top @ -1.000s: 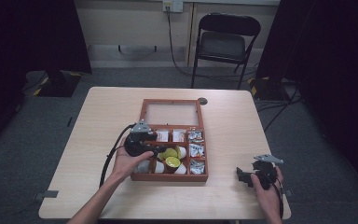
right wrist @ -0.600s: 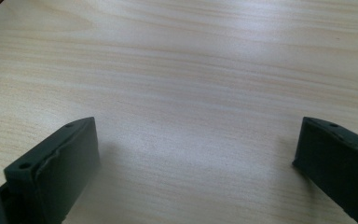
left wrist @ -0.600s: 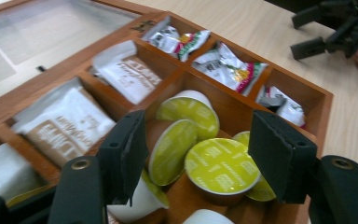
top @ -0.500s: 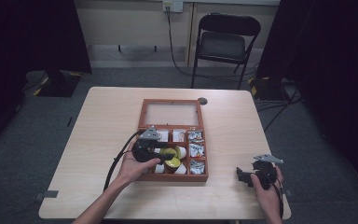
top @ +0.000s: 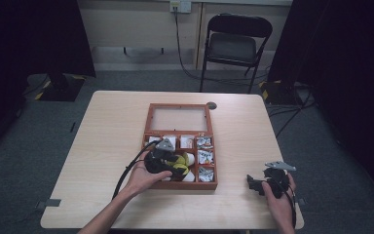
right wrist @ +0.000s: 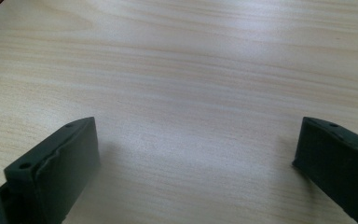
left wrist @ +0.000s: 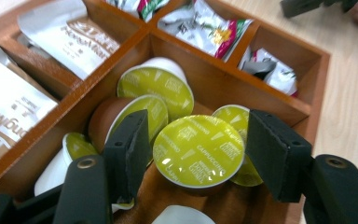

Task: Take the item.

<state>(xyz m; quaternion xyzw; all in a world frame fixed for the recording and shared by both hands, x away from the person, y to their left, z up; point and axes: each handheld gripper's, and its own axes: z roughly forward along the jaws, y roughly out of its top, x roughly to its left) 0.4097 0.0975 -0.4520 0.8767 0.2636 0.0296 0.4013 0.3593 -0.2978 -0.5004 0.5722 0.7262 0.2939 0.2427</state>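
In the left gripper view, the left hand-held gripper (left wrist: 196, 154) has its two black jaws closed on a round coffee capsule with a yellow-green foil lid printed "CAPPUCCINO" (left wrist: 198, 150), one jaw at each side of the lid's rim. That capsule lies in the large compartment of the open reddish-brown wooden box (left wrist: 205, 77), tilted, with the lid facing up toward the camera. Just behind and beside it lie more capsules with the same yellow-green lids (left wrist: 156, 88), some overlapping, and one shows a brown cup wall. Beyond the divider, the smaller compartments hold silver-white sachets (left wrist: 67, 35) on one side and crinkled packets with coloured print (left wrist: 205, 28) on the other.

The right gripper view looks down between widely parted black jaws of the right hand-held gripper (right wrist: 196, 158) at bare pale wood-grain table (right wrist: 191, 70), with nothing between them.

The high view gives the layout the close views lack: the left hand-held gripper (top: 175, 168) reaches into the near half of the box (top: 180, 146), which sits at the middle of the table (top: 102, 146) with its glass-paned lid laid open on the far side. The right hand-held gripper (top: 258, 184) rests near the table's near right corner, well apart from the box. Beyond the table stands a dark folding chair (top: 233, 46).
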